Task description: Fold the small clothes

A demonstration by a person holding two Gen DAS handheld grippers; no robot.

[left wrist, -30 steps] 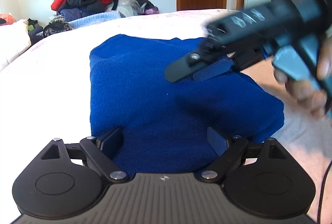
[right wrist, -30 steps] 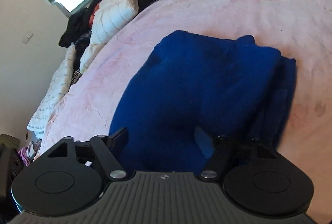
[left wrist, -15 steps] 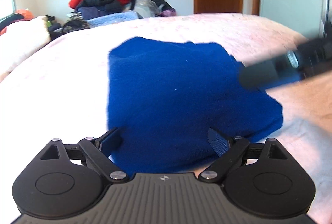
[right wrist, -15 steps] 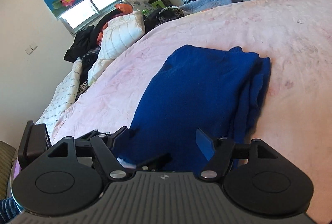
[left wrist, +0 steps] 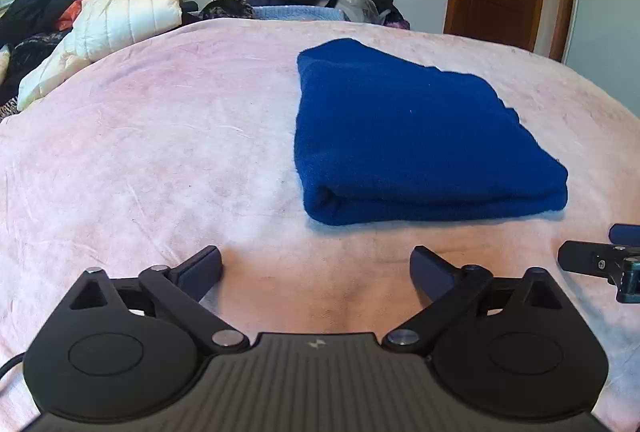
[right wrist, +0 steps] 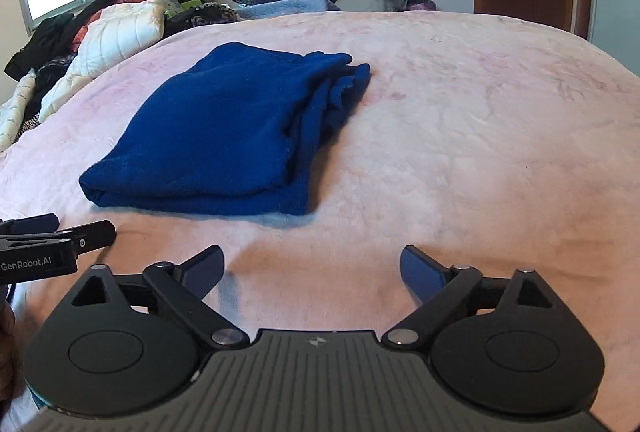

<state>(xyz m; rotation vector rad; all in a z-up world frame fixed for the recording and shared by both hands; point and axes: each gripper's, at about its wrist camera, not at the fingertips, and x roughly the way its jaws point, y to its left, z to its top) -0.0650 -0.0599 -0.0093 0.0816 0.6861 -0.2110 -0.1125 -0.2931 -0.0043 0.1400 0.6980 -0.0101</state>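
Folded blue garment (left wrist: pixel 404 135) at centre right, released; left gripper (left wrist: pixel 316 264) and right gripper (right wrist: pixel 312 264) withdrawn, jaws just opened wide, empty. Fold apparently complete.

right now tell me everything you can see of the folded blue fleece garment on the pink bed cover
The folded blue fleece garment is deep royal blue, soft and fuzzy-looking, folded into a rough rectangle of several layers. Its near edge is a rounded fold; loose stacked edges show along its right side in the right wrist view. It lies flat on the pink bed cover, touched by nothing else. Both open grippers sit short of it.
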